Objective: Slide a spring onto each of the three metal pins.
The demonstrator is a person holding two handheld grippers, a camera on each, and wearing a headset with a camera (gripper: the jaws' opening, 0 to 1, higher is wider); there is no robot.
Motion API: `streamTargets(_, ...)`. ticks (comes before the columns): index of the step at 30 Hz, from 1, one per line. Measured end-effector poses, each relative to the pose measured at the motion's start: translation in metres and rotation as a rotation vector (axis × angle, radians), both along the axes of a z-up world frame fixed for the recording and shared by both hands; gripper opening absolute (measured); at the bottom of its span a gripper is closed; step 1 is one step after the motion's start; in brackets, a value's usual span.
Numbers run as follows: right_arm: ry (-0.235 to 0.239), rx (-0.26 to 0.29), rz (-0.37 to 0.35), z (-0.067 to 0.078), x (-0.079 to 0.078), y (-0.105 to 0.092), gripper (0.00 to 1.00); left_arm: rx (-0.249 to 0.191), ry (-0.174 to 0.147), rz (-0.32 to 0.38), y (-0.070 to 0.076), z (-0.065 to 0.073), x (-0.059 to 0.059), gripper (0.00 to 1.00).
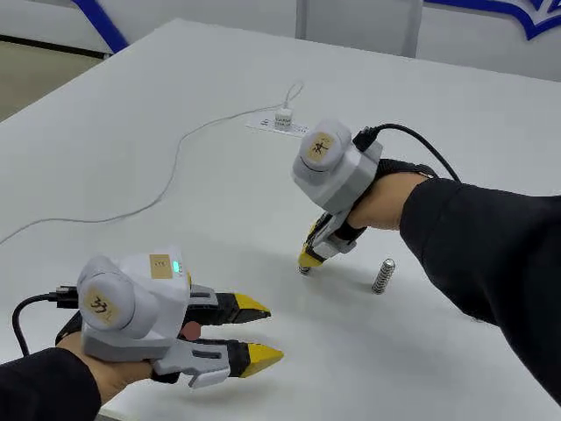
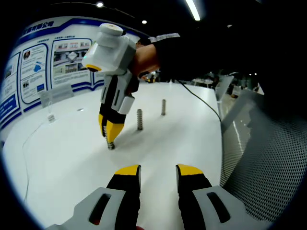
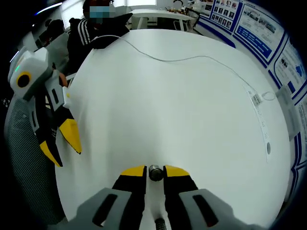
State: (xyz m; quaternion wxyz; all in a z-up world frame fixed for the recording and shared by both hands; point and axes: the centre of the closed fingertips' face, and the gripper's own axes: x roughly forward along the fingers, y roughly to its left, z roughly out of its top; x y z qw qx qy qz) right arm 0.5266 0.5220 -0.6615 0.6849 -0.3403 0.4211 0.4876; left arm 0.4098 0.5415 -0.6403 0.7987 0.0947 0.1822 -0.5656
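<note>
Pinching a spring (image 1: 304,269) between nearly closed yellow tips, the right gripper (image 1: 307,260) points steeply down at the white table (image 1: 219,202), just left of the covered pin (image 1: 383,275), a metal pin already wearing its coil. In the right gripper view, the round metal top of the spring sits squeezed between the two jaws. The left gripper (image 1: 259,331) hovers nearer the person, well to the left of the covered pin, its jaws spread wide with nothing between them. In the left gripper view a bare pin (image 2: 163,107) stands just beyond the covered pin, both upright. Far behind the covered pin a white socket block (image 1: 282,123) lies on the table with a thin cable (image 1: 166,189) trailing away. Each gripper carries a round tan sticker (image 1: 320,149) with a dark mark too small to read. The print on the blue-edged wall posters (image 2: 38,62) cannot be read either.
</note>
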Motion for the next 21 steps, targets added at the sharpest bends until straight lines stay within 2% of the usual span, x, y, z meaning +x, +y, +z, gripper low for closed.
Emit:
streamTargets(2, -0.01, 0.012, -0.005, 0.002, 0.001, 0.0, 0.18, 0.0, -0.002, 0.0, 0.0, 0.001, 0.0, 0.3)
streamTargets(11, -0.035, 0.052, -0.028, 0.019, 0.001, -0.007, 0.2, -0.003, -0.011, 0.003, 0.0, 0.005, 0.003, 0.3)
streamTargets(21, -0.084, 0.111, -0.059, 0.044, -0.008, -0.025, 0.24, -0.008, -0.025, 0.017, 0.0, 0.01, 0.007, 0.32)
